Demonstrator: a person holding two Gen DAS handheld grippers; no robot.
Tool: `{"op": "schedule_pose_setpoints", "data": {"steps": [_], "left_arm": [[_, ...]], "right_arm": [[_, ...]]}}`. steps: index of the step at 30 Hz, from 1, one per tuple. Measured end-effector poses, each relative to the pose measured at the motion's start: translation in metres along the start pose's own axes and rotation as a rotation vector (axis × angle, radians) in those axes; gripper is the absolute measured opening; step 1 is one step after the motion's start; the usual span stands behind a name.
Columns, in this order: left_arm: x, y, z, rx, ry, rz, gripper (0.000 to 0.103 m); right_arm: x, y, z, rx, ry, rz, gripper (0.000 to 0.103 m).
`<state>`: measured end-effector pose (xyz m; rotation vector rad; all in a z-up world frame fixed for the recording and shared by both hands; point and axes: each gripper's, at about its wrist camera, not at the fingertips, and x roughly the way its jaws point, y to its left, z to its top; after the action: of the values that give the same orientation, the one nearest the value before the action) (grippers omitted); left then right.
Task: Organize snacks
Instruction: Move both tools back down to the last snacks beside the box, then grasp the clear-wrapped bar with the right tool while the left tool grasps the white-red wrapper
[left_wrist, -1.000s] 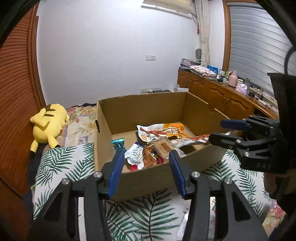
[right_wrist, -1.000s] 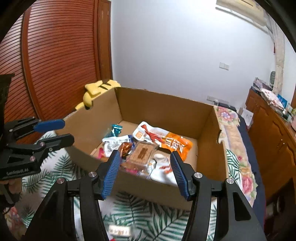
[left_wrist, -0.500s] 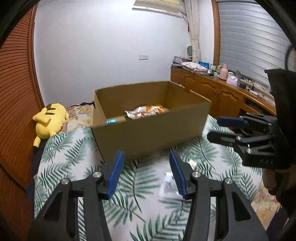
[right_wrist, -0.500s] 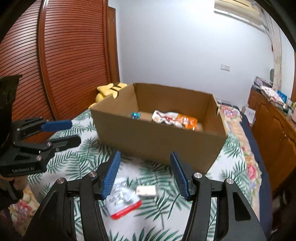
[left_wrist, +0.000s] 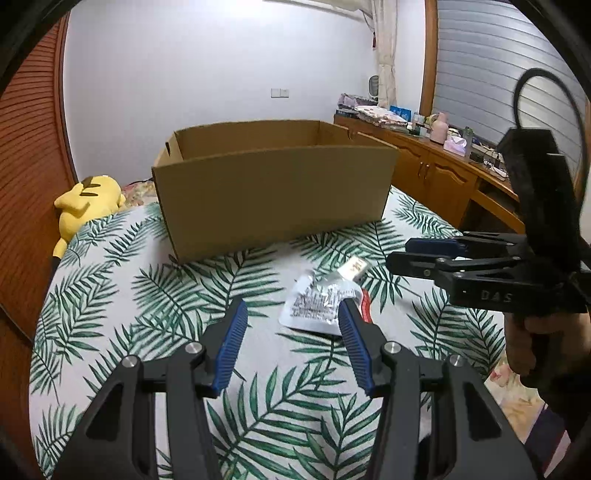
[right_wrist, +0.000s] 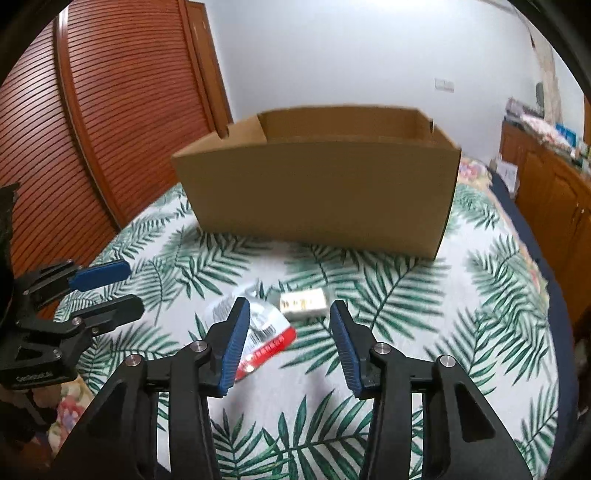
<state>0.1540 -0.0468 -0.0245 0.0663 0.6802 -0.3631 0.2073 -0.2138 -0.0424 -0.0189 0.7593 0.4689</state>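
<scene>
Plush (left_wrist: 86, 199), yellow, lies at the far left, beside the box's left end on the leaf-print bedspread (left_wrist: 155, 295). Next comes the left gripper (left_wrist: 291, 319), held low over the bedspread on the near side of the box (left_wrist: 273, 188), its blue-padded fingers (left_wrist: 231, 343) spread wide and holding nothing; the right wrist view shows it from the side (right_wrist: 107, 291), likewise parted. The box, an open cardboard carton, stands upright in the middle of the bedspread, and its inside is hidden from both cameras behind its near wall. On the near side of the box, well apart from it, lies a silver pouch (left_wrist: 319, 306) with a red edge, flat on the bedspread; in the left wrist view it sits just ahead of the left gripper's right finger. Just beside the pouch, on its box side and touching or nearly so, lies a small white pack (left_wrist: 354, 266). The right gripper (right_wrist: 290, 332) hovers over this pair, fingers wide and empty, with the pouch (right_wrist: 258, 332) ahead of its left finger and the pack (right_wrist: 303, 303) between the tips. To the box's right a wooden cabinet (left_wrist: 436, 173) runs along the wall, cluttered on top.
</scene>
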Motion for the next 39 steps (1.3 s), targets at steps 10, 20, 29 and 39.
{"op": "schedule_pose_setpoints", "data": {"steps": [10, 20, 29, 39], "left_arm": [[0.02, 0.004, -0.011, -0.016, 0.043, 0.002, 0.052], [0.029, 0.008, -0.015, -0.036, 0.062, -0.013, 0.052], [0.034, 0.006, -0.017, -0.049, 0.068, -0.022, 0.052], [0.035, 0.001, -0.015, -0.052, 0.067, -0.024, 0.052]], "right_arm": [[0.034, -0.009, -0.005, 0.065, 0.09, 0.04, 0.046], [0.06, -0.022, 0.01, 0.183, 0.139, 0.109, 0.047], [0.077, -0.019, 0.023, 0.14, 0.151, 0.003, 0.047], [0.083, -0.01, 0.025, 0.027, 0.168, -0.069, 0.03]]}}
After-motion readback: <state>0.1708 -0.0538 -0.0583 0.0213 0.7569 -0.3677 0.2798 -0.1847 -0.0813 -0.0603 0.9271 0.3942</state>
